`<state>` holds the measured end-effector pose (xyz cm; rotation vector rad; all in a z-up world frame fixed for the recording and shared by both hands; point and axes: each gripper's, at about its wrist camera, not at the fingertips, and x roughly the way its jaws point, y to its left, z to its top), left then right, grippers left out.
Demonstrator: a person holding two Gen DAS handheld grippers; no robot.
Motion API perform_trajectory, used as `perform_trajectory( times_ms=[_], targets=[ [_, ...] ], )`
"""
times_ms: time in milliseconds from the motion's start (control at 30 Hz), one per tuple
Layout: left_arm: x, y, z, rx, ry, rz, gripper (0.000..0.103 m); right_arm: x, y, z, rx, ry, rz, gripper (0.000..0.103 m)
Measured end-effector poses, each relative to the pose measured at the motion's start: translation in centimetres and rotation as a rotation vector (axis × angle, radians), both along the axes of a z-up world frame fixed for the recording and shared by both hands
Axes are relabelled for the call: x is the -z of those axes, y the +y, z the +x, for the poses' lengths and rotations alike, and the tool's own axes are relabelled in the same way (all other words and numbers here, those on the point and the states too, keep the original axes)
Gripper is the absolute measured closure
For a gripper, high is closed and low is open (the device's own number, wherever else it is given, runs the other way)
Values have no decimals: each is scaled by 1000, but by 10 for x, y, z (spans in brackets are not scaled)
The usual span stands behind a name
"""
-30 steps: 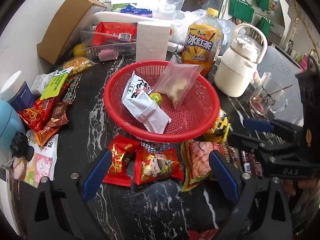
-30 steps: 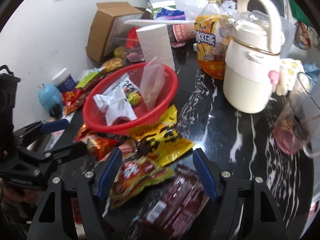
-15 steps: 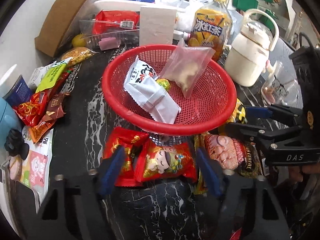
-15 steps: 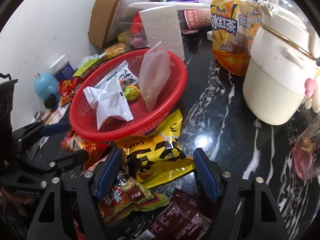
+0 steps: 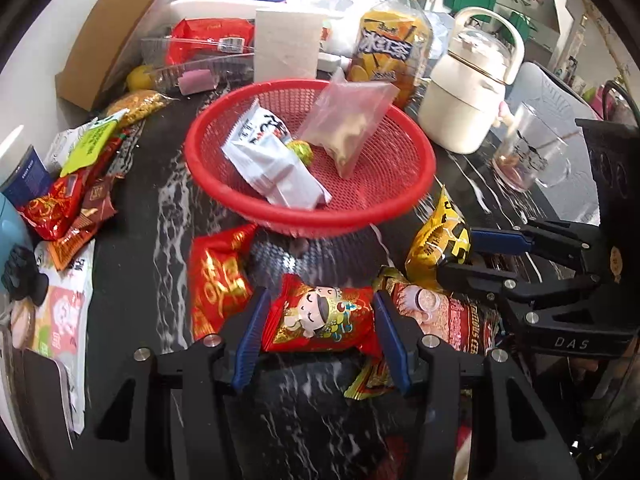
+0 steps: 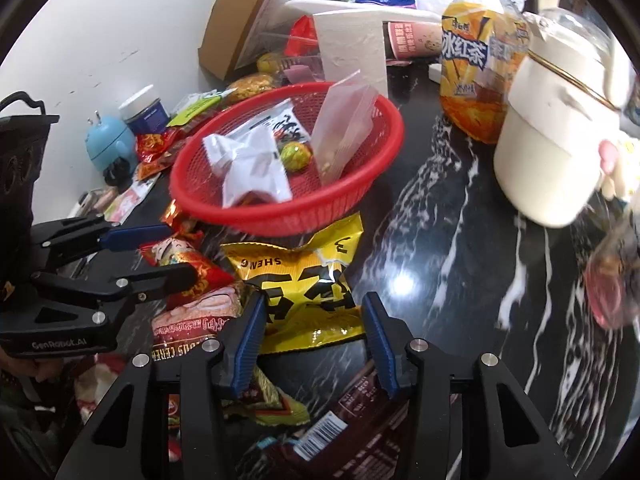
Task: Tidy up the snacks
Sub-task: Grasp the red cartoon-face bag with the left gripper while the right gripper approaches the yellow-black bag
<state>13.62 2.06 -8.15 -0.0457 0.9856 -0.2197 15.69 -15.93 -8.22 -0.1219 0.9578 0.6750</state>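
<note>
A red mesh basket (image 5: 416, 184) (image 6: 360, 200) holds a white packet (image 5: 276, 164), a clear bag (image 5: 352, 120) and a small green-gold candy (image 5: 301, 149). My left gripper (image 5: 316, 334) is closed onto a red cartoon snack packet (image 5: 320, 318) just in front of the basket. My right gripper (image 6: 312, 326) has its jaws on both sides of a yellow snack bag (image 6: 304, 280), pads touching its edges. The yellow bag also shows in the left wrist view (image 5: 438, 240). A second red packet (image 5: 216, 276) and a pink cereal packet (image 5: 440, 308) lie beside them.
A cream kettle (image 5: 464, 96), an iced tea bottle (image 5: 390, 48), a glass mug (image 5: 528, 152) and a white block (image 5: 286, 46) stand behind the basket. More snack packets (image 5: 68, 196) lie at left. A dark brown packet (image 6: 340, 428) lies under my right gripper.
Both grippers moved forward and down onto the packets and their jaws narrowed. The left closed around the red cartoon packet, the right around the yellow bag.
</note>
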Motion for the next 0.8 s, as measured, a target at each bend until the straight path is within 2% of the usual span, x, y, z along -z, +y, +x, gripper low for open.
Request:
perform_trajectory(
  times_ms=[333, 367, 467, 533, 700, 800],
  targets=[
    [2, -12, -15, 68, 44, 2, 50, -1, -8, -33, 18, 11, -9, 55],
    [3, -14, -15, 68, 54, 11, 45, 0, -10, -34, 25, 13, -9, 55],
    [14, -15, -10, 58, 113, 13, 44, 1, -11, -37, 36, 14, -11, 53],
    [14, -17, -11, 62, 107, 17, 43, 1, -10, -39, 33, -1, -24, 53],
    [19, -19, -9, 68, 94, 15, 43, 1, -8, -38, 41, 9, -36, 48],
    [21, -19, -10, 74, 83, 14, 43, 3, -8, -35, 57, 9, -49, 39]
  ],
)
